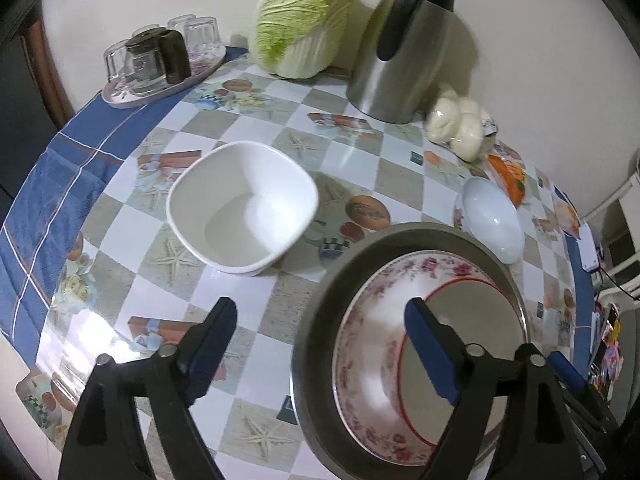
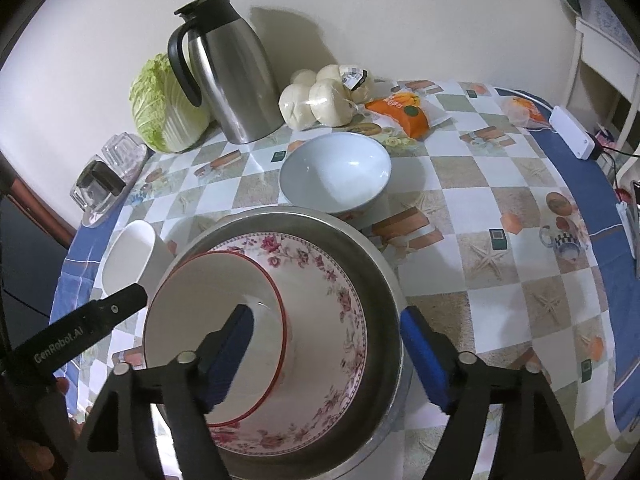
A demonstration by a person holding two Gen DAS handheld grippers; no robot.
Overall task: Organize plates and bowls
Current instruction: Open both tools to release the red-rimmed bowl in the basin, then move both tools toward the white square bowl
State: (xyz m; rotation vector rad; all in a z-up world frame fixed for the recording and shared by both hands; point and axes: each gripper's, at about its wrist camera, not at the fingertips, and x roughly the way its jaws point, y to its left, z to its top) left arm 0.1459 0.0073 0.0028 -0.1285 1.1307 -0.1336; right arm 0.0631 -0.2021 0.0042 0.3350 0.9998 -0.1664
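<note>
Steel-grey, the round metal basin point(image 2: 384, 280) sits at the near edge of the checked tablecloth point(image 2: 500, 208) and holds a floral-rimmed bowl point(image 2: 340, 292); a red-rimmed white dish point(image 2: 216, 308) lies nested in that bowl, tilted toward the left. Both hand-held tools hover over this stack. The left gripper point(image 1: 320, 344) is released, its jaws standing wide: one blue pad hangs over bare tablecloth outside the basin, the other over the red-rimmed dish, and neither pad presses on anything. The right gripper point(image 2: 326, 350) is likewise released, with its jaws spread; one pad hangs above the inside of the red-rimmed dish and the other stands outside the basin's rim, so the stack's right side lies between them ungripped. A square white bowl point(image 1: 242, 206) rests empty on the cloth to the left of the basin. A round pale-blue bowl point(image 2: 336, 170) stands just behind the basin, also empty. Along the wall stand a napa cabbage point(image 1: 304, 20), a steel thermal jug point(image 2: 230, 76) and a bag of white buns point(image 2: 324, 94). A tray of upturned glasses point(image 1: 160, 60) occupies the far left corner.
</note>
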